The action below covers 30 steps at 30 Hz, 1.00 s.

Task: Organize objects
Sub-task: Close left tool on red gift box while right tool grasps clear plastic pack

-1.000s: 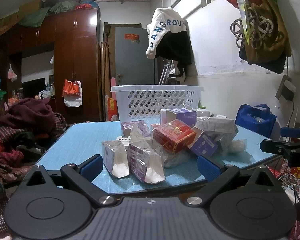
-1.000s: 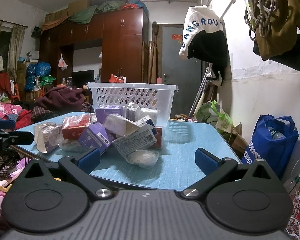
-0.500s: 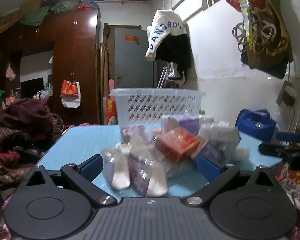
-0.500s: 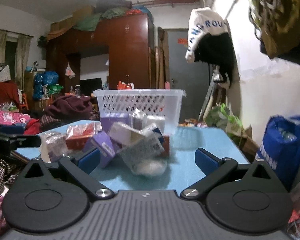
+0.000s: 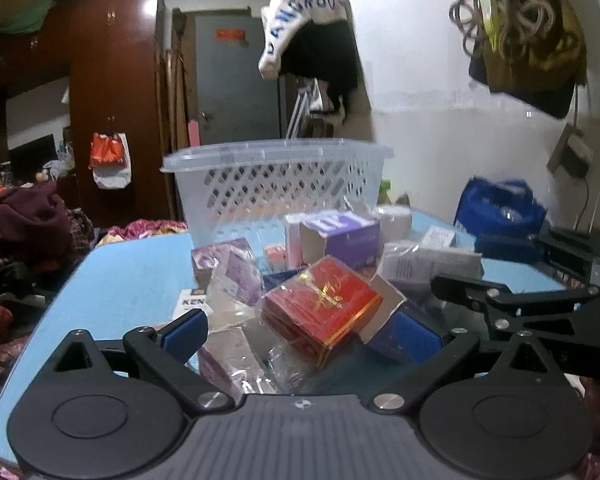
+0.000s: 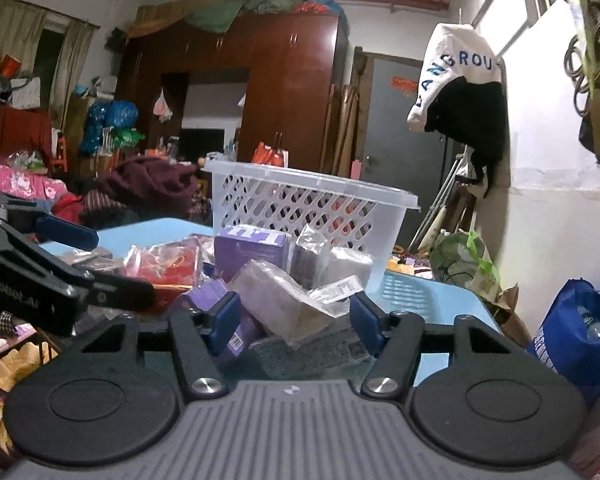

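Note:
A pile of small boxes and plastic-wrapped packets lies on the blue table (image 5: 112,280). It includes a red box (image 5: 320,308), a purple box (image 5: 340,234) and clear-wrapped packets (image 6: 284,304). A white lattice basket (image 5: 276,184) stands behind the pile; it also shows in the right wrist view (image 6: 304,208). My left gripper (image 5: 300,336) is open, its fingers either side of the red box. My right gripper (image 6: 296,320) is open but narrowed, its fingers flanking a wrapped packet. Neither holds anything.
A blue bag (image 6: 572,332) sits on the floor right of the table. Clothes (image 5: 24,224) are heaped to the left. A wardrobe (image 5: 112,92) and grey door (image 5: 236,80) stand behind. A jacket (image 6: 464,92) hangs on the right wall.
Both grippers have moved forward into the pile. The right gripper's fingers have closed partway around a wrapped packet. The left gripper now straddles the red box.

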Each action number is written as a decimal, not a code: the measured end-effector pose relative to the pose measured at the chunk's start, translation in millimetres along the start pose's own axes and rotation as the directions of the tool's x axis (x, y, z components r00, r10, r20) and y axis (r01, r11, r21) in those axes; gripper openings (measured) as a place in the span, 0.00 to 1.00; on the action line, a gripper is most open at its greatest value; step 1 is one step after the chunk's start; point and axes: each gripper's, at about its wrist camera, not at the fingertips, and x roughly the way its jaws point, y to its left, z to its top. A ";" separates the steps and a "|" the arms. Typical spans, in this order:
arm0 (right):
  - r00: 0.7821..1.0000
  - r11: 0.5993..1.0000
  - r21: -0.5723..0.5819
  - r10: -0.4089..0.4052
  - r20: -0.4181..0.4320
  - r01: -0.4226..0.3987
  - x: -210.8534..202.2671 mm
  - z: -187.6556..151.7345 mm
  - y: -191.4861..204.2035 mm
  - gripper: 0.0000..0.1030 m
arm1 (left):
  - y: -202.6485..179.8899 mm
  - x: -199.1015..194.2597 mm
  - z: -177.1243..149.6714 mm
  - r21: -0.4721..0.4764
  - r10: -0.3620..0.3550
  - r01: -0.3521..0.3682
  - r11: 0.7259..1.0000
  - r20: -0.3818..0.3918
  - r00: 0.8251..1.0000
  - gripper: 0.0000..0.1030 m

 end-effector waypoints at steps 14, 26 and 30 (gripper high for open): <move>0.999 0.999 -0.022 0.024 -0.034 -0.025 8.1 0.5 -1.8 0.44 | 2.4 25.6 0.5 0.063 -0.039 0.041 0.997 -0.033 0.999 0.89; 0.998 0.999 -0.007 0.043 -0.050 -0.043 12.9 3.2 -6.0 0.44 | 11.1 30.4 -1.2 0.060 -0.090 0.090 0.994 0.005 0.996 0.95; 0.998 0.999 0.001 0.047 -0.049 -0.047 12.4 3.0 -7.1 0.44 | 16.4 27.7 -4.1 0.054 -0.122 0.121 0.991 0.019 0.992 0.88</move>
